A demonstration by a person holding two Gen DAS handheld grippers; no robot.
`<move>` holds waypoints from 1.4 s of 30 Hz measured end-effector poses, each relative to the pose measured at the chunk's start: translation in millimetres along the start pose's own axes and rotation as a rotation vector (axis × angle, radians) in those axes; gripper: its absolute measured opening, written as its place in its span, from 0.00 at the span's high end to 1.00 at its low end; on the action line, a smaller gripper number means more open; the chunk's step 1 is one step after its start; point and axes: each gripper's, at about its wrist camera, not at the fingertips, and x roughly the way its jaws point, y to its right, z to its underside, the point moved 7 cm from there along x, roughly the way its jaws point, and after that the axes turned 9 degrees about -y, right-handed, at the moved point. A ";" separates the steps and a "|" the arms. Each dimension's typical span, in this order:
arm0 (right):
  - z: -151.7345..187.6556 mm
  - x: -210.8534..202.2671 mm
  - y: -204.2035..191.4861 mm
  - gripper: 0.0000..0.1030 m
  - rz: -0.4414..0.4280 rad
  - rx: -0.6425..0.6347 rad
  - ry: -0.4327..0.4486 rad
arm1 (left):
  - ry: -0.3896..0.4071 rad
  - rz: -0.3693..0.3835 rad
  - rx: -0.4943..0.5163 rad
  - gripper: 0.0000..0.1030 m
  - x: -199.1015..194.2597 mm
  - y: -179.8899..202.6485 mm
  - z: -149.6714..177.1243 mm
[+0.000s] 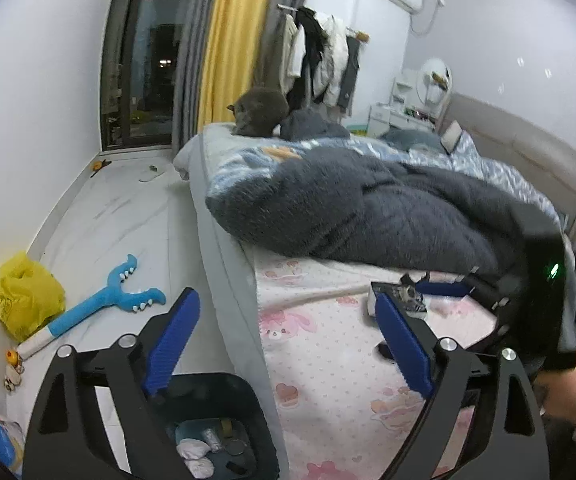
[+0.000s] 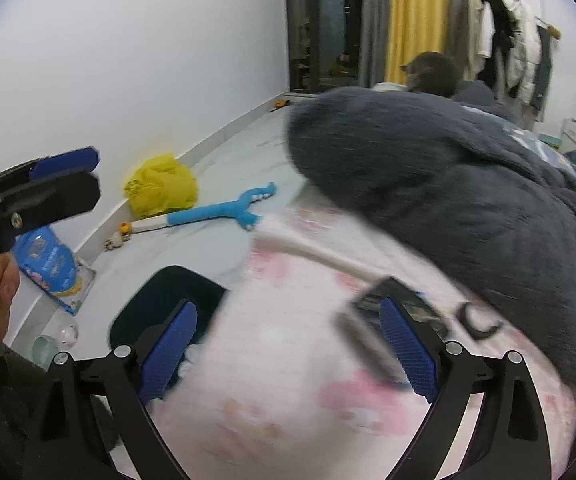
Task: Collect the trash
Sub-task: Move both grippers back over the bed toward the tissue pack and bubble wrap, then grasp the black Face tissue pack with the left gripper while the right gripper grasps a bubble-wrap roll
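Here, a yellow plastic bag point(image 1: 26, 294) sits crumpled against the wall at far left, a blue toothed plush toy point(image 1: 102, 304) beside it on the floor. The left gripper point(image 1: 288, 346) hangs spread wide and empty over a black trash bin point(image 1: 212, 384) holding white crumpled tissues point(image 1: 194, 449). The right gripper point(image 2: 290, 354), likewise spread and empty, hovers above the pink sheet point(image 2: 288, 400), near a small dark box point(image 2: 372, 300), blurred.

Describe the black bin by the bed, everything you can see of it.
The black bin stands upright and open-topped on the pale floor, close against the bed's side, and looks like smooth dark plastic with rounded corners. Inside lie crumpled white tissues and other small scraps. Nothing grips it; the left gripper hangs above it, jaws open.
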 end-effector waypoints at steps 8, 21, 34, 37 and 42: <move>16.6 -16.4 63.5 0.06 0.038 0.050 0.017 | -0.040 0.058 0.018 0.09 30.7 24.1 -0.4; 46.2 -13.9 124.5 0.06 0.065 0.078 -0.022 | -0.119 0.163 0.093 0.06 84.6 73.2 -6.3; 68.6 0.2 160.7 0.06 0.065 0.071 -0.057 | -0.216 0.178 0.139 0.06 132.6 112.5 3.3; 70.5 3.3 162.5 0.06 0.061 0.060 -0.059 | -0.234 0.183 0.138 0.06 140.6 119.4 5.8; 74.4 4.1 163.8 0.06 0.045 0.064 -0.057 | -0.272 0.172 0.146 0.06 154.4 126.1 13.7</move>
